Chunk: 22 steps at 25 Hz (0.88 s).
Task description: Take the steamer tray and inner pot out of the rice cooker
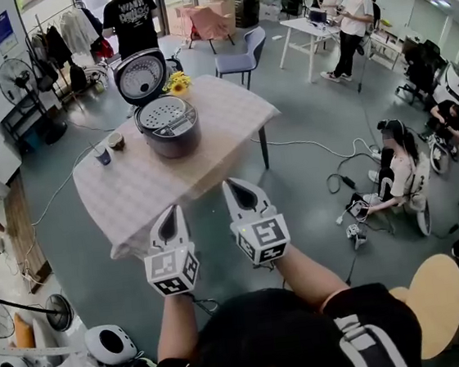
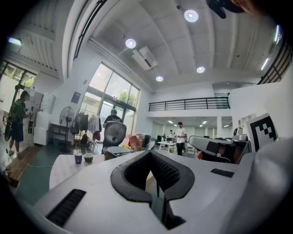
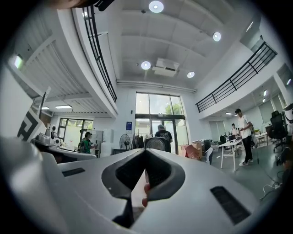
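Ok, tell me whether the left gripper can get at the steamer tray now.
Probably not yet: the left gripper hangs short of the table, jaws shut. The way looks free, though: lid up, tray exposed.

No wording can be read anywhere. The black T-shirt (image 1: 130, 15) of the person standing at the far end of the room has white print on its back, too small to make out. The blue sign (image 1: 2, 30) on the wall is equally illegible. The cubes on the left gripper (image 1: 170, 218) and right gripper (image 1: 237, 190) show only black-and-white square markers, not letters
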Each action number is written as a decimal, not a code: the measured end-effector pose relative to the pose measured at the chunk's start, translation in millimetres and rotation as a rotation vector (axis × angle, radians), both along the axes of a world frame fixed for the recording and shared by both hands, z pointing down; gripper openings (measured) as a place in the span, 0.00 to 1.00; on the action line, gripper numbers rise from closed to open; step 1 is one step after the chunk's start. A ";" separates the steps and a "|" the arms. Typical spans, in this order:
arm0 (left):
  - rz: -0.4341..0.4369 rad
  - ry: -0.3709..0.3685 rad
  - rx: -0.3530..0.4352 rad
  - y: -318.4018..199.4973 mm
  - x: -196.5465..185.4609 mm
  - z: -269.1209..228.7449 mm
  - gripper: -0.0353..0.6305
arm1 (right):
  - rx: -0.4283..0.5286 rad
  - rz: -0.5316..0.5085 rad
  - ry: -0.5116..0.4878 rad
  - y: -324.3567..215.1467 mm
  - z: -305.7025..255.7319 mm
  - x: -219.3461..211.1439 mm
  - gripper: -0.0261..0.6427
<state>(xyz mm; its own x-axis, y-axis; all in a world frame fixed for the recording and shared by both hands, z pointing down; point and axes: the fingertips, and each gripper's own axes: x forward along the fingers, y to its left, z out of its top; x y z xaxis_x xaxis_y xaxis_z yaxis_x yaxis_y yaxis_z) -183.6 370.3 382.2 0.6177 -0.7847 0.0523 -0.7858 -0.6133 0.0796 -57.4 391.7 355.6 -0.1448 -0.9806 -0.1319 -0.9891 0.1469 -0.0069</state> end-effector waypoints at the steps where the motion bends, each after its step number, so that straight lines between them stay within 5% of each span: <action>1: -0.001 0.000 0.003 0.2 0.7 -1.2 0.06 | 0.000 -0.002 0.006 0.0 -0.4 0.0 0.03; 22: -0.049 0.023 0.018 -25.2 -69.2 0.4 0.06 | -0.006 -0.026 0.038 -31.9 4.1 -62.6 0.03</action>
<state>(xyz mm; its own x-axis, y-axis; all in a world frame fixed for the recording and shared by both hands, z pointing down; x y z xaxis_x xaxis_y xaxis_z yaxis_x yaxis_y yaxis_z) -252.8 345.1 382.6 0.5795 -0.8146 0.0242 -0.8129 -0.5757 0.0879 -120.0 359.8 359.7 -0.1751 -0.9772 -0.1199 -0.9845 0.1727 0.0302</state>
